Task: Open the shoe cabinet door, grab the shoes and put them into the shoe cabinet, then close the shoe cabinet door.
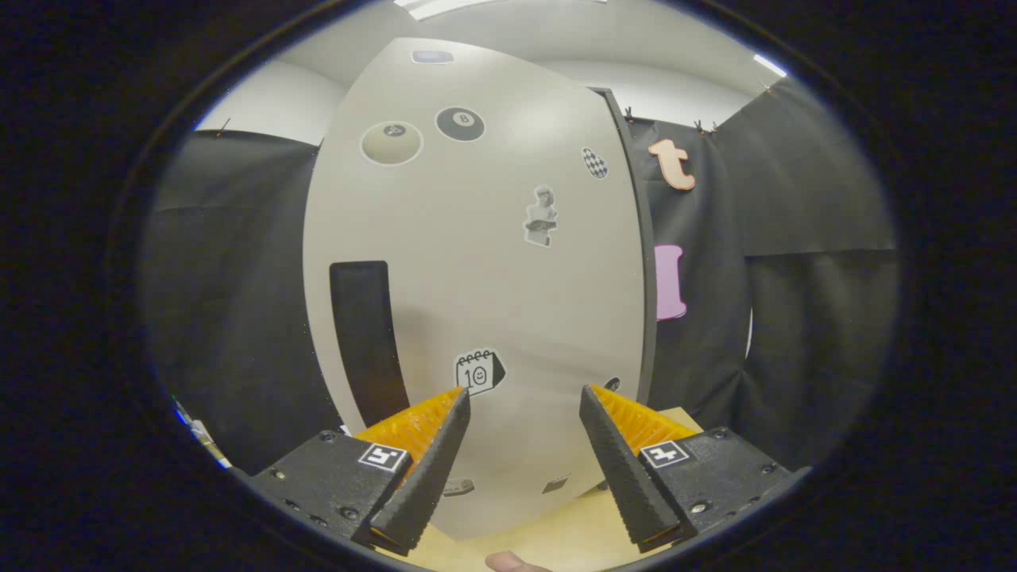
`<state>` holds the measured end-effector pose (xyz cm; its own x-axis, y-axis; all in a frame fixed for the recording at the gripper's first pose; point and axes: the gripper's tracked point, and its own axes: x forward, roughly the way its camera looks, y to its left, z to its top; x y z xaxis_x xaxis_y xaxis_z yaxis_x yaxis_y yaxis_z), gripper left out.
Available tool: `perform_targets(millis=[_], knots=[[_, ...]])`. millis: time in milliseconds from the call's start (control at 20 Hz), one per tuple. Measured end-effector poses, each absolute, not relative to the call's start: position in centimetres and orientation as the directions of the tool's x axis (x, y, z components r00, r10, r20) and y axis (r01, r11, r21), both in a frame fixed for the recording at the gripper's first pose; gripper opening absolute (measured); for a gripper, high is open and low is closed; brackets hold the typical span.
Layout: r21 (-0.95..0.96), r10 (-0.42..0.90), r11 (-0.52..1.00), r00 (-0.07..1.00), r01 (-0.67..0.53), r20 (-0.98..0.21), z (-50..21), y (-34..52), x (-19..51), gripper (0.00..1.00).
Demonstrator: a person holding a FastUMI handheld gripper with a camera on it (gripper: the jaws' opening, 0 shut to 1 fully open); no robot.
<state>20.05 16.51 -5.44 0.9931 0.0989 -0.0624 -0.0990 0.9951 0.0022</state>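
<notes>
The shoe cabinet door [477, 262] stands straight ahead, a pale grey panel with several stickers on it. A long dark vertical handle [367, 338] sits near its left edge, just beyond my left finger. The door looks closed against the dark cabinet edge [645, 262] on its right. My gripper [524, 393] is open, close to the door's lower part, with nothing between its fingers.
The cabinet stands on a light wooden surface [556, 532]. A person's fingertip [508, 562] shows below the fingers. Black cloth walls [794, 318] hang on both sides of the cabinet.
</notes>
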Motion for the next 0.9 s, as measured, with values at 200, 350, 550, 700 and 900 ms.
perform_targets(millis=[200, 350, 550, 700, 900], knots=[[0.027, 0.097, 0.995, 0.993, -0.095, -0.069, -6.4, 17.9, 19.7, 0.94], [0.044, 0.111, 0.993, 0.992, -0.109, -0.058, -6.2, 18.2, 18.4, 0.94], [0.010, 0.114, 0.993, 0.993, -0.114, -0.022, -5.7, 18.3, 15.9, 0.95], [-0.002, 0.124, 0.992, 0.992, -0.124, 0.010, -5.7, 18.7, 13.2, 0.96], [-0.021, 0.109, 0.994, 0.993, -0.108, 0.048, -5.6, 18.3, 9.4, 0.96]])
